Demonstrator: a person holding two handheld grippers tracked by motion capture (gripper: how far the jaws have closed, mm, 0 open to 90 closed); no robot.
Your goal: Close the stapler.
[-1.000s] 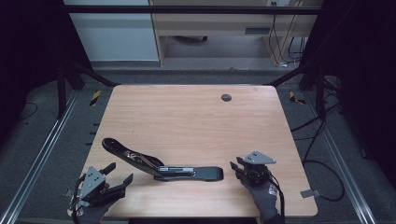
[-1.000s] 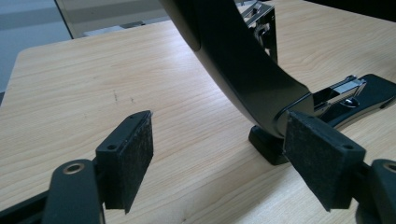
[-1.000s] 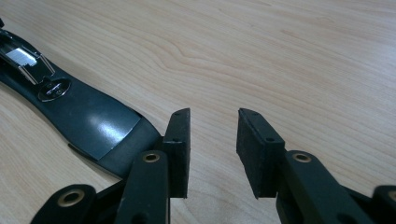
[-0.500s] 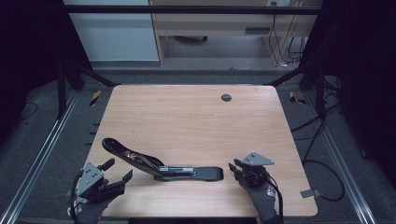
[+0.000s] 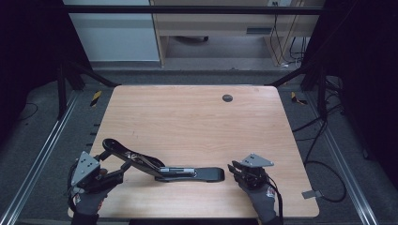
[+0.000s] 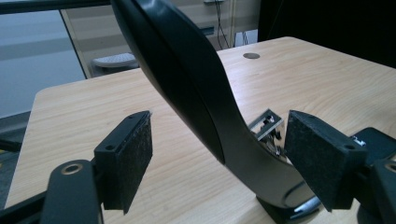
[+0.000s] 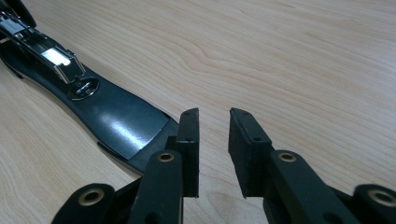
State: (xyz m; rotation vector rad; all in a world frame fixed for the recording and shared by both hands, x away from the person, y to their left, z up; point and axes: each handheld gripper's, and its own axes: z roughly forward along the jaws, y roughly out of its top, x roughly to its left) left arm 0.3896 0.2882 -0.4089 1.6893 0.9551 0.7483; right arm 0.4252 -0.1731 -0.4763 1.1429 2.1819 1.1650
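Tabletop (image 5: 197, 117): light wood, one slab; far half bare and wide open, with one small dark round disc (image 5: 227, 98) near the far edge, right of centre.

Stapler (image 5: 162, 167): one, black, long, opened out; it lies along the near edge, base flat toward the right, upper arm lifted toward the near-left corner. Its metal staple channel (image 7: 51, 55) shows uncovered; I cannot tell what is in it.

My left claw (image 5: 109, 165): at the near-left corner, jaws spread wide on either side of the stapler's raised arm. In the left gripper view one pad (image 6: 130, 156) stands clear of the arm; the other sits close beside it, contact not discernible.

My right claw (image 5: 236, 168): by the near edge, right of centre, just beside the tip of the stapler's base. Jaws have just been closing, now about half apart, nothing between them but bare wood; one fingertip (image 7: 189, 140) is right at the base's end.

Room: open wood beyond the stapler to the far edge and right edge; little margin between the claws and the near edge.

Count: one stapler, one disc, two claws.
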